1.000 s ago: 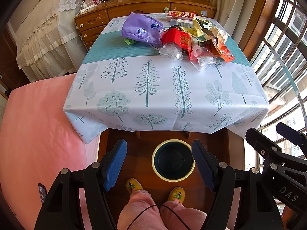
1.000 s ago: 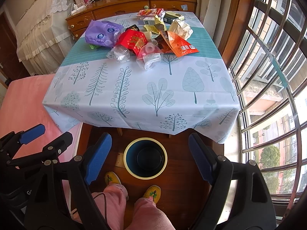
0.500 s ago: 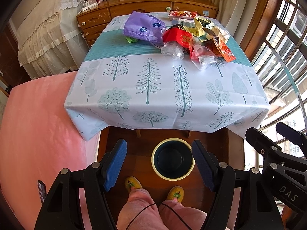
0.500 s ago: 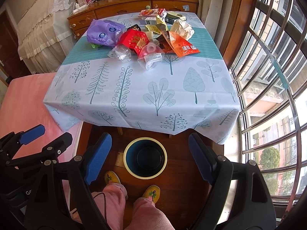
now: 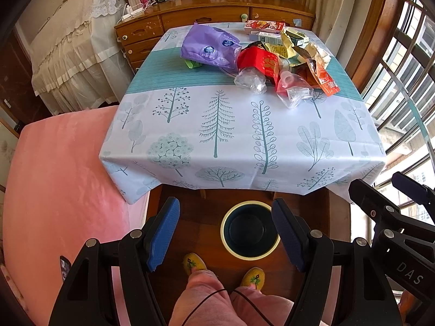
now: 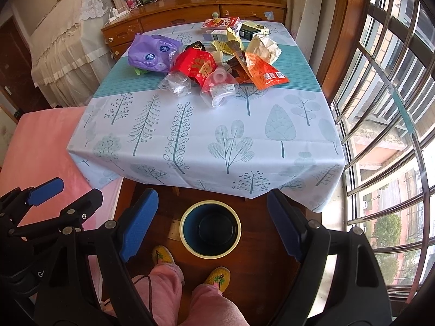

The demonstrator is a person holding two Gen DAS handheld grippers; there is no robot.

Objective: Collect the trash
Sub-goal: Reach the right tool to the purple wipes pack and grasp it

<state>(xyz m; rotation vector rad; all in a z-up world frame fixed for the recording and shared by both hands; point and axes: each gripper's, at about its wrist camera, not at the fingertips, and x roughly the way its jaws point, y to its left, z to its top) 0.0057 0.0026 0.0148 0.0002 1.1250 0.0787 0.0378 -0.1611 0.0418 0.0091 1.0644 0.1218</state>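
Observation:
A heap of trash lies at the far end of the table [image 5: 217,135]: a purple pack [image 5: 208,46] [image 6: 153,51], a red bag [image 5: 259,61] [image 6: 197,63], clear plastic wrappers [image 5: 250,80] [image 6: 176,82], an orange packet [image 5: 323,78] [image 6: 262,72] and crumpled paper [image 6: 265,47]. A dark bin with a pale rim [image 5: 249,229] [image 6: 210,228] stands on the floor before the table. My left gripper [image 5: 225,229] is open and empty above the bin. My right gripper [image 6: 210,222] is open and empty beside it.
A pink bed [image 5: 59,176] lies to the left of the table. A wooden dresser [image 5: 212,16] stands behind it. Barred windows [image 6: 386,108] run along the right. The person's slippered feet [image 5: 195,263] stand by the bin.
Both grippers have risen and tilted a little, so the table sits lower and nearer in view. Neither jaw has changed; nothing on the table moved.

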